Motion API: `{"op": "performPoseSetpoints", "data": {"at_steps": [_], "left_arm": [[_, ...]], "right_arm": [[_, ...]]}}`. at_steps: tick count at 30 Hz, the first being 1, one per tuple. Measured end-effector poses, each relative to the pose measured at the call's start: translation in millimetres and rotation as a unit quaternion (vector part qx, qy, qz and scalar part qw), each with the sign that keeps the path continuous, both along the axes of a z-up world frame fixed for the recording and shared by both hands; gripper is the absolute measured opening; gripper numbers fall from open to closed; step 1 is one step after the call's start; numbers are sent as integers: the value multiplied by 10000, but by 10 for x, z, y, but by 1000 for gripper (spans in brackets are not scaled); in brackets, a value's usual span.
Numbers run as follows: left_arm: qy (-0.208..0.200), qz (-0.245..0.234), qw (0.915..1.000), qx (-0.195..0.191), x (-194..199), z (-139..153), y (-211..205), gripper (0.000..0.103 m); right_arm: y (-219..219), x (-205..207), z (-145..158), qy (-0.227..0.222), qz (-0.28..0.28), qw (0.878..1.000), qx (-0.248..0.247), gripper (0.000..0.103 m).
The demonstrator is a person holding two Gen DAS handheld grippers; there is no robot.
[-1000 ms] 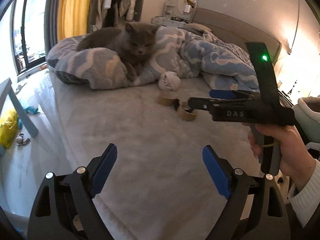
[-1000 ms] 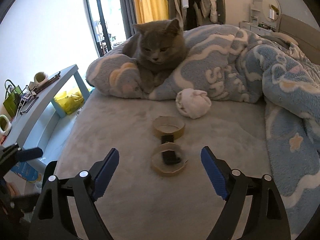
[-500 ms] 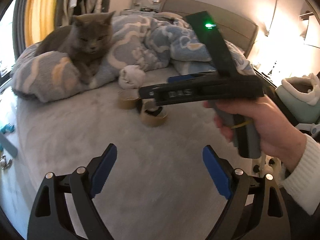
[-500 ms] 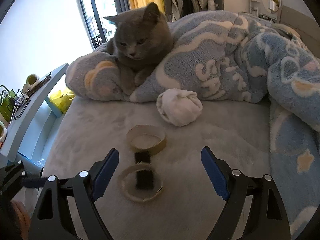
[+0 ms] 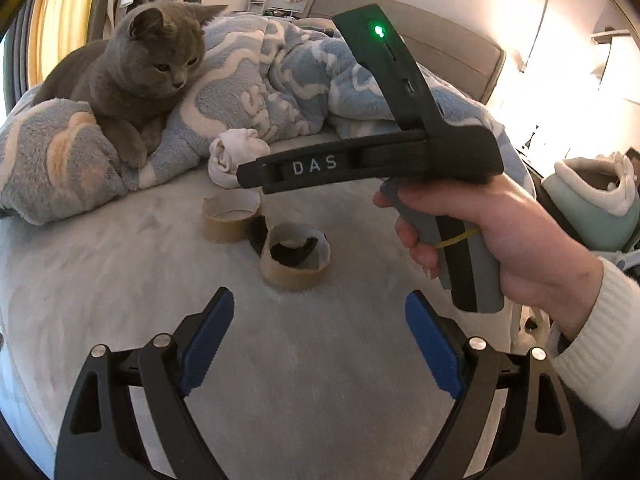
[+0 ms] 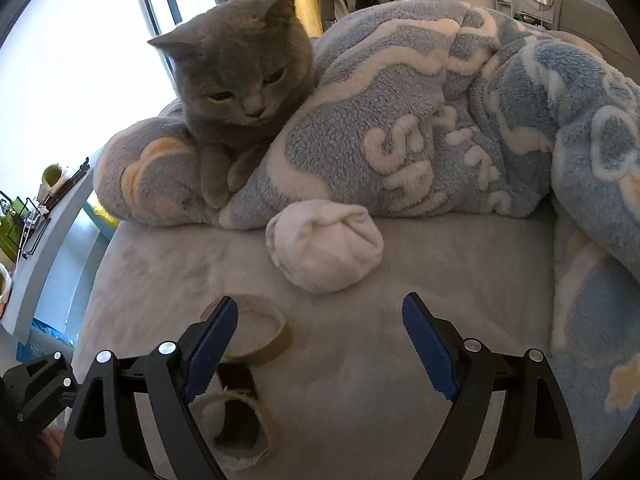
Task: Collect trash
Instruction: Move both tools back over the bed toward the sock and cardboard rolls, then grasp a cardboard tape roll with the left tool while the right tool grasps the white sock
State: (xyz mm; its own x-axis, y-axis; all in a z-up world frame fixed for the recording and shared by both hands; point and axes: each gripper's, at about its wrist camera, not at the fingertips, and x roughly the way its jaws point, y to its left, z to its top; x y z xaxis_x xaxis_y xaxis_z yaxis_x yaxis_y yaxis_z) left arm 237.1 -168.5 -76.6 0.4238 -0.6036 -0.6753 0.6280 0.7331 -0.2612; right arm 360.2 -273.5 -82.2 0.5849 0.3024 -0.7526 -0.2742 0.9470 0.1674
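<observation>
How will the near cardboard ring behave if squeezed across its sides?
The near ring looks like thin-walled cardboard, so probably light and apt to flex oval. Its frayed rim suggests it is already soft. It sits flat on the plush bedcover, so rolling seems unlikely.

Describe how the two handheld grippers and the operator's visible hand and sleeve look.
Both grippers, left and right, have black frames, silver bolts and serrated blue pads. The right one's side shows white "DAS" lettering, a green LED and a grey grip. The bare right hand has a white knit cuff.

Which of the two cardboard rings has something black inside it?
The nearer ring, closest to the left gripper. A black piece sits inside it; the farther ring, toward the cat, shows only bedsheet inside.
</observation>
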Motion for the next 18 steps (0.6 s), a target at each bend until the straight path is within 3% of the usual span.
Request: {"op": "performPoseSetpoints", "data": {"at_steps": [12, 18], "left_arm": [[201, -69, 9998, -56, 233, -129, -51, 85], [320, -196, 9993, -6, 320, -196, -103, 81]], "right_arm": [[104, 337, -135, 152, 73, 9999, -1, 85], [144, 492, -246, 312, 96, 9994, 84, 71]]}}
